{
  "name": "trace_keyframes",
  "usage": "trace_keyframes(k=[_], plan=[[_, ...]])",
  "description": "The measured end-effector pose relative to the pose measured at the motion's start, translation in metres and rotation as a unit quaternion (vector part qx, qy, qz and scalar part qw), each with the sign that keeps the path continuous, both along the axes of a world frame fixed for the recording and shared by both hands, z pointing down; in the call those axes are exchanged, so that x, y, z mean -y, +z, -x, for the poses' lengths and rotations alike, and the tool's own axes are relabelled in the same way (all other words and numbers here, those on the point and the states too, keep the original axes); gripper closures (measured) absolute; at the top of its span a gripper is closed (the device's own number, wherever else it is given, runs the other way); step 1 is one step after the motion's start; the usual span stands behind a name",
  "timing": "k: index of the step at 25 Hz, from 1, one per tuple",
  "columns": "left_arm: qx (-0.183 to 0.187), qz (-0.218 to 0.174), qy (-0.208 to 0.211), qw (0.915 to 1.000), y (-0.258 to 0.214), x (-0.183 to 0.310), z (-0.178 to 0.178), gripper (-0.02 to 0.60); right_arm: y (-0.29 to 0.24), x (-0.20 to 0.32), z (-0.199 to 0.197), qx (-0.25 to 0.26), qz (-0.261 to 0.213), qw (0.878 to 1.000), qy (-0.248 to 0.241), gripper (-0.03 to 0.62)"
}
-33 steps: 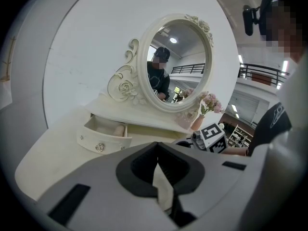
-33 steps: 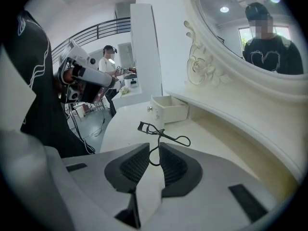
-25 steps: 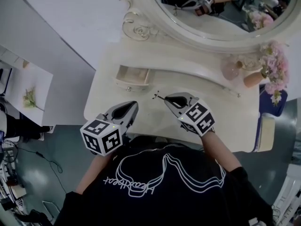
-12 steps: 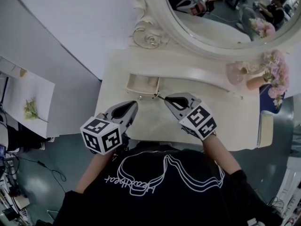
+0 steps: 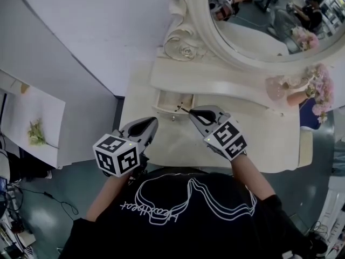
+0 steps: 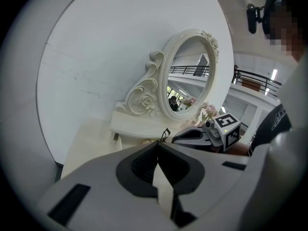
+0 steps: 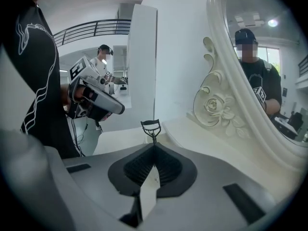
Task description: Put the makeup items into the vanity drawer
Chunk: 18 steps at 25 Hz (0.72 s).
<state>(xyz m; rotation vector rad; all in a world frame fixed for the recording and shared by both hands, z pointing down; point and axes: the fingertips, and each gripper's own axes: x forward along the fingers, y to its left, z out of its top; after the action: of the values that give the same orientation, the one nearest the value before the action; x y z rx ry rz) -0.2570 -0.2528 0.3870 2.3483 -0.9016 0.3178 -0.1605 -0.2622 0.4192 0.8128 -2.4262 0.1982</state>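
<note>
My right gripper (image 5: pixel 190 113) is shut on a black eyelash curler (image 5: pixel 182 110), whose curved head sticks out past the jaw tips (image 7: pixel 151 125). The curler hangs just above the front right edge of the open vanity drawer (image 5: pixel 170 102), a small cream drawer pulled out under the raised shelf. My left gripper (image 5: pixel 154 119) is shut with nothing in it, near the table's front edge and left of the right one. In the left gripper view the curler (image 6: pixel 166 134) and the right gripper (image 6: pixel 198 135) show beyond the closed jaws.
An oval mirror (image 5: pixel 259 20) with a carved cream frame stands behind the shelf. Pink flowers (image 5: pixel 319 88) and a pink jar (image 5: pixel 276 88) sit at the right of the vanity top (image 5: pixel 259 139). A low white table (image 5: pixel 32 123) with a green sprig stands at the left.
The drawer has come closer to the curler in the head view: the right gripper has carried the curler up to the drawer's front edge. The left gripper has kept its place.
</note>
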Motion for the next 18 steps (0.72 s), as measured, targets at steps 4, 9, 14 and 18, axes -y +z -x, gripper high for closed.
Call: trace_keyframes(k=[4, 9, 14, 18], plan=[[0.002, 0.0, 0.002, 1.0, 0.004, 0.01, 0.018, 0.577, 0.009, 0.015, 0.013, -0.021, -0.008, 1.0, 0.005, 0.585], [0.005, 0.003, 0.004, 1.0, 0.009, 0.023, 0.034, 0.577, 0.024, 0.032, 0.026, -0.052, -0.016, 0.998, -0.002, 0.585], [0.006, 0.008, 0.007, 0.9999, 0.018, 0.033, 0.041, 0.577, 0.044, 0.044, 0.032, -0.087, -0.018, 0.996, -0.012, 0.585], [0.005, 0.011, 0.009, 0.9999, 0.023, 0.039, 0.043, 0.577, 0.056, 0.05, 0.035, -0.11, -0.019, 0.994, -0.02, 0.585]])
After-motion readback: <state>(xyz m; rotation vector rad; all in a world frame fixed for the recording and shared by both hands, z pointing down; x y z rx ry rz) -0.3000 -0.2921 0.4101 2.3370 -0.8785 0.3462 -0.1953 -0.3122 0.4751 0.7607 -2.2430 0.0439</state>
